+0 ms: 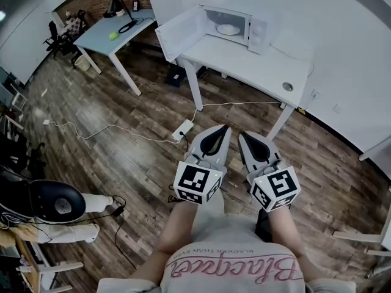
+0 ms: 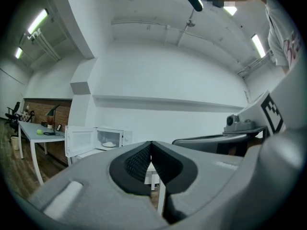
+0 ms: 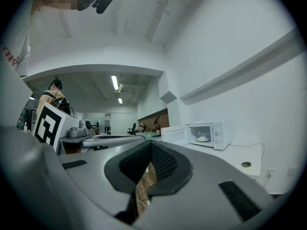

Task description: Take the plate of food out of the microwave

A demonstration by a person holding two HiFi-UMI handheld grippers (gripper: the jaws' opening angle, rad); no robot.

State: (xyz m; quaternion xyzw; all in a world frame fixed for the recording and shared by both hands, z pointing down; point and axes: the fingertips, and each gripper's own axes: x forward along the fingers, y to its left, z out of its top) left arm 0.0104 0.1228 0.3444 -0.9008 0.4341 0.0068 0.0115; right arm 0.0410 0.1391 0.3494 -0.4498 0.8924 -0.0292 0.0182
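Observation:
A white microwave [image 1: 238,26] stands on a white table [image 1: 244,63] across the room, its door [image 1: 180,34] swung open to the left. Inside it lies a white plate of food [image 1: 228,29]; the plate also shows small in the left gripper view [image 2: 109,144] and the right gripper view [image 3: 203,139]. My left gripper [image 1: 223,129] and right gripper [image 1: 244,135] are held side by side over the wooden floor, well short of the table, both pointing toward it. The left gripper [image 2: 151,143] is shut and empty. The right gripper [image 3: 151,143] is also shut, with nothing in it.
A power strip [image 1: 183,129] and its cable lie on the floor between me and the table. A second white table [image 1: 113,26] with a green ball [image 1: 113,35] stands at the left. The table top has a round cable hole [image 1: 287,86]. A person [image 3: 55,97] stands far off.

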